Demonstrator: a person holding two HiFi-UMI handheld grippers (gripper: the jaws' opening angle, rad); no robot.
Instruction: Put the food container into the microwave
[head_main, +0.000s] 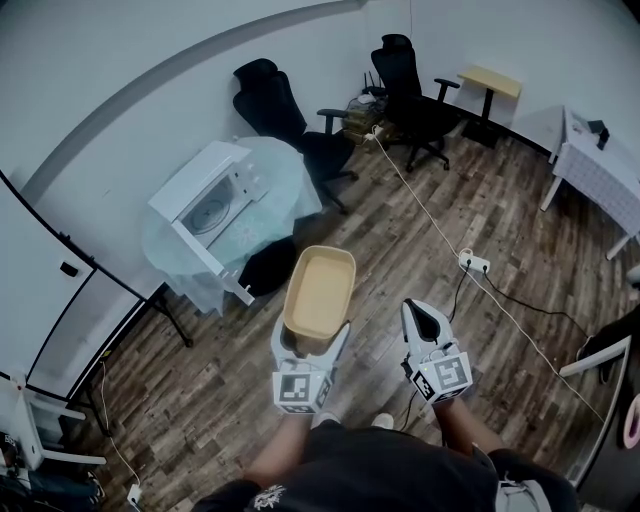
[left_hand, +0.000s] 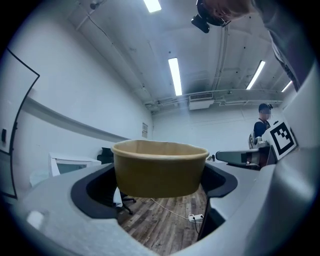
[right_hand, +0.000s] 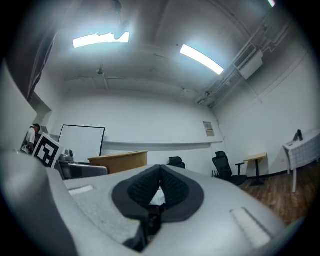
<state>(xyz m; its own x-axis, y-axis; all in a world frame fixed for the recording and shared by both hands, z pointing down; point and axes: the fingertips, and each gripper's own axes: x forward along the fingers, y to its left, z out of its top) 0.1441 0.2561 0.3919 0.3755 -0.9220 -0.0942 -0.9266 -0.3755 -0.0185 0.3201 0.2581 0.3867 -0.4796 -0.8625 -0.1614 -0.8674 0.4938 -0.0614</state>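
1. The left gripper (head_main: 312, 338) has its jaws clamped on the near end of the food container (head_main: 320, 285), one on each side wall. The tub is carried in the air, well apart from the microwave (head_main: 205, 200).
2. The right gripper (head_main: 420, 315) has its jaws pressed together with nothing between them. It is on the far side of the tub from the microwave, so the left gripper is the nearer one.
3. The relation that matters: seen from the microwave, the tub lies out over the wood floor, off the covered surface (head_main: 285, 175) that carries the oven. The tub's long axis runs straight away from the person, passing beside the microwave and not into it. I judge that the carry must swing toward the oven's open front, whose door (head_main: 215, 262) stands wide.
4. The head view alone shows the oven's open cavity and the gap to it.
5. The left gripper view shows the tub (left_hand: 160, 167) level and upright, its rim seen edge-on, with the microwave (left_hand: 70, 165) low behind it.
6. The right gripper view shows its closed jaws (right_hand: 160, 187) and only the tub's edge (right_hand: 120, 160), not the microwave.
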